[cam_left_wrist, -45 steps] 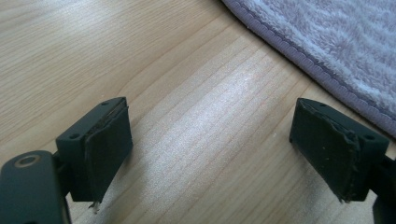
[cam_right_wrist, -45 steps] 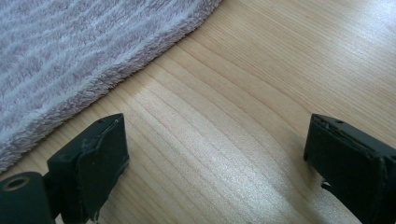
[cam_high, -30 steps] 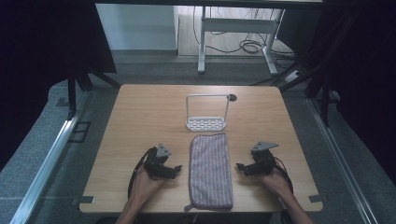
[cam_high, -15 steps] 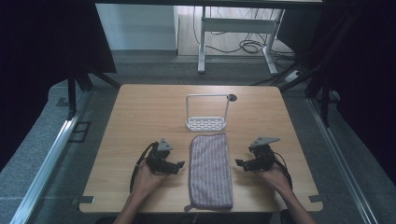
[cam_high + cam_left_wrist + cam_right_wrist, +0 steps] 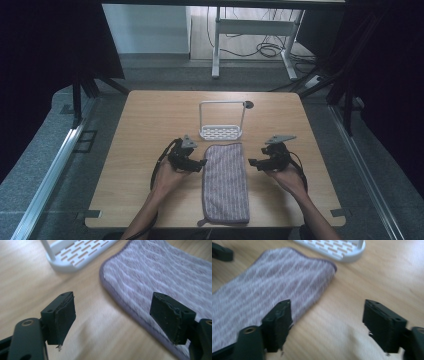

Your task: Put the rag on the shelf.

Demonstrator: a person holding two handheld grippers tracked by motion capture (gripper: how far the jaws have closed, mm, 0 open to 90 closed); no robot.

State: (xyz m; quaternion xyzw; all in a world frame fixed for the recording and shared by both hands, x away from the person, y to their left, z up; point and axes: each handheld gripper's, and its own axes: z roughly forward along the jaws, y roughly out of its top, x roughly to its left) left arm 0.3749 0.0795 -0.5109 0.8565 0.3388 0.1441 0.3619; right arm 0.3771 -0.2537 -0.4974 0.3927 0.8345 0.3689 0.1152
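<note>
A striped grey-purple towel [image 5: 226, 182] lies flat on the wooden table [image 5: 150, 115], its long side running from the near edge toward a white slotted rack [image 5: 221, 121]. My left gripper [image 5: 202, 163] hovers at the towel's left edge near its far end. Its jaws have just been closing but still stand open, with the towel's edge [image 5: 160, 272] and bare wood in the gap [image 5: 116, 315]. My right gripper [image 5: 251, 163] hovers at the towel's right edge. Its jaws, also just closing, are open over the towel's border [image 5: 269, 282] and bare wood [image 5: 329, 322].
The white rack [image 5: 75, 255] stands just beyond the towel's far end, also seen in the right gripper view [image 5: 337, 248]. A small dark hole [image 5: 248, 105] sits in the table behind it. Bare wood spreads left and right of the hands.
Both hands have moved away from the person along the towel's sides, toward its far end. The left gripper has also drawn closer to the towel's edge.
</note>
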